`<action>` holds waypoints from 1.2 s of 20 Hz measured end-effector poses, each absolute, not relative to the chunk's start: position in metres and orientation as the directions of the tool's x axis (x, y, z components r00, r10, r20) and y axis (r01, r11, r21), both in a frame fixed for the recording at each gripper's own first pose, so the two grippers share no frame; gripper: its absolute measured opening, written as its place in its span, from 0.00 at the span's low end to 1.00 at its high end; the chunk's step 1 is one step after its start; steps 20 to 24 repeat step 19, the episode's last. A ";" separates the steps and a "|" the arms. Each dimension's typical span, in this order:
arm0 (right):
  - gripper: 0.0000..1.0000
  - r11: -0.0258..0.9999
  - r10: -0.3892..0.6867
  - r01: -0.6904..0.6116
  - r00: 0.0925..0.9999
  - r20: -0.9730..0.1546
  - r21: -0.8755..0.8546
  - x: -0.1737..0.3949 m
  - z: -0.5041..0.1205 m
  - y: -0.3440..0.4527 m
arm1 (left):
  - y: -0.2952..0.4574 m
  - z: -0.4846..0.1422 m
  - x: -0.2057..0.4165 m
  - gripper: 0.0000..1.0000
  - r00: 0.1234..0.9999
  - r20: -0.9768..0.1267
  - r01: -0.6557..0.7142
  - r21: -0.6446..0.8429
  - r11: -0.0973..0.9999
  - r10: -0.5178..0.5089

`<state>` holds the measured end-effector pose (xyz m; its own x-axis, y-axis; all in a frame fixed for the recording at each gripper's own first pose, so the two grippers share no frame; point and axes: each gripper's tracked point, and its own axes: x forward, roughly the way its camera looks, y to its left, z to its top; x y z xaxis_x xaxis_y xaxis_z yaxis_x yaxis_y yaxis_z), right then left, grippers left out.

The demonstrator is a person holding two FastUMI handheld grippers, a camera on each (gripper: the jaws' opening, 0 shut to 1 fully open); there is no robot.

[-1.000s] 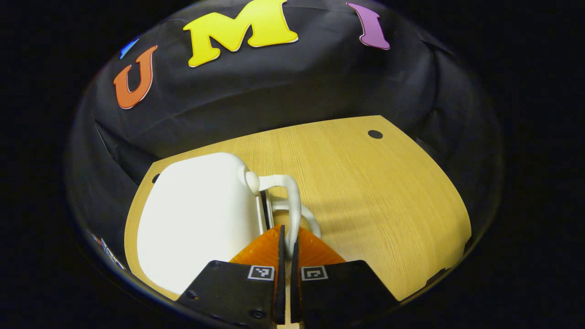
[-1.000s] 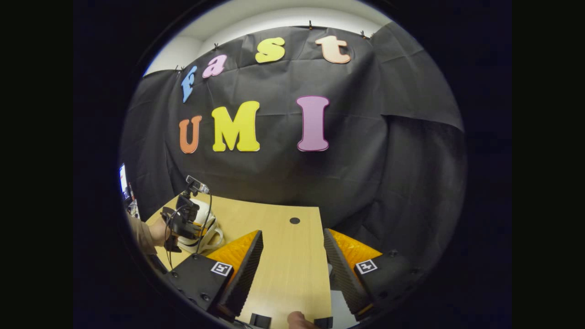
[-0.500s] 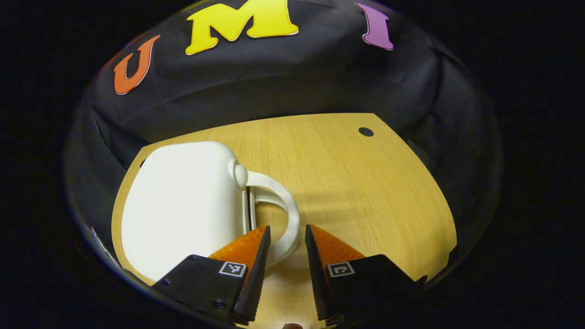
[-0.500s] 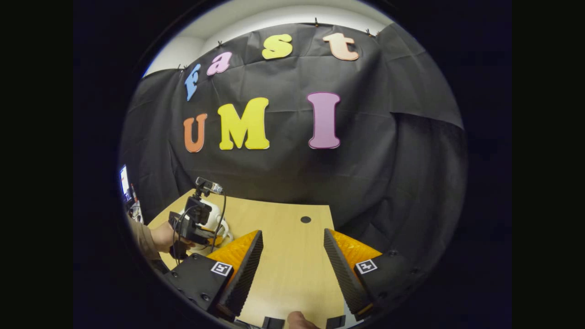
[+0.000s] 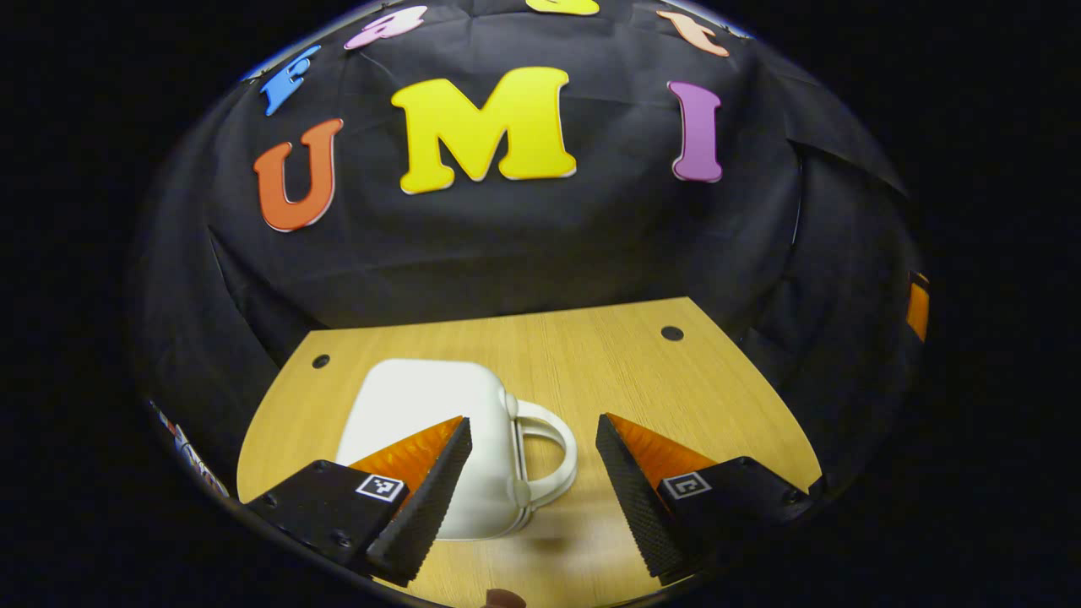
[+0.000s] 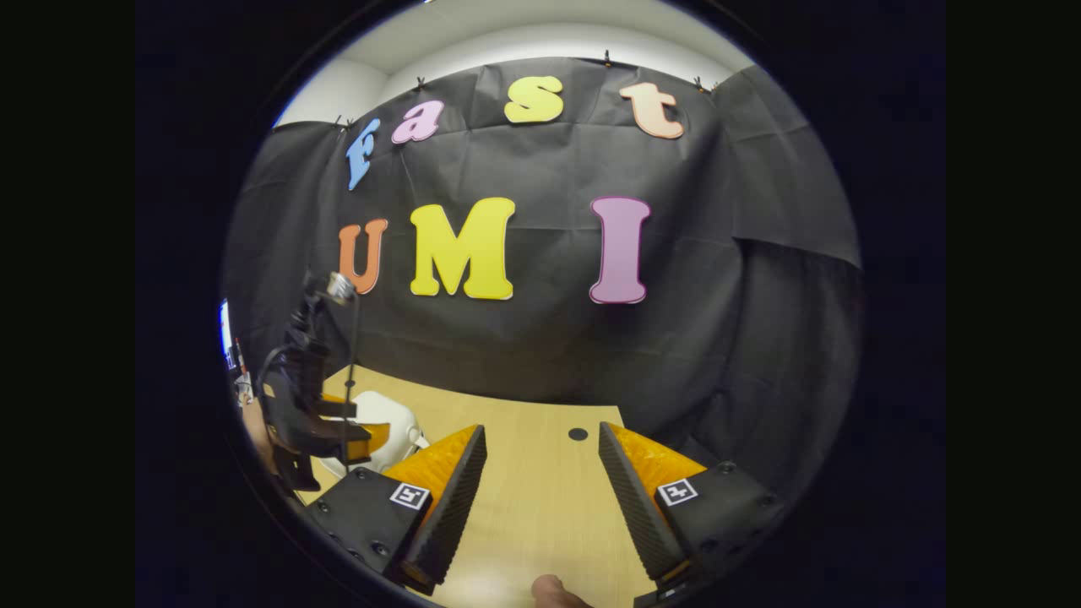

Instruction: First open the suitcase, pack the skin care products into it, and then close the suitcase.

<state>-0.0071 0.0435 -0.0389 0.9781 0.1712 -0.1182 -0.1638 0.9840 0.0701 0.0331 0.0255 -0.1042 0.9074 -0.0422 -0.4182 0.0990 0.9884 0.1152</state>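
A small white suitcase [image 5: 414,422] lies flat and shut on the wooden table [image 5: 659,380], its looped handle [image 5: 553,456] pointing right. My left gripper [image 5: 533,420] hovers open above and short of it, with the handle between its fingers but untouched. In the right gripper view the suitcase [image 6: 384,412] sits at the far left, with the left gripper [image 6: 367,432] held by a hand above it. My right gripper [image 6: 542,428] is open over bare table [image 6: 540,507], holding nothing.
Two dark round holes mark the tabletop, one at the back right [image 5: 672,333] and one at the back left [image 5: 320,361]. Black cloth walls close the table's back and sides. A fingertip [image 6: 553,591] shows at the bottom edge.
My left gripper let go of the suitcase handle, opened wide, and drew back and up. The suitcase now lies farther off. The right gripper stayed open and tilted slightly upward.
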 end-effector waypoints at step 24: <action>0.79 0.988 0.154 -0.153 0.988 -0.023 0.035 0.003 0.009 0.140 | 0.085 -0.001 -0.010 0.97 0.996 -0.077 0.047 0.006 0.999 -0.046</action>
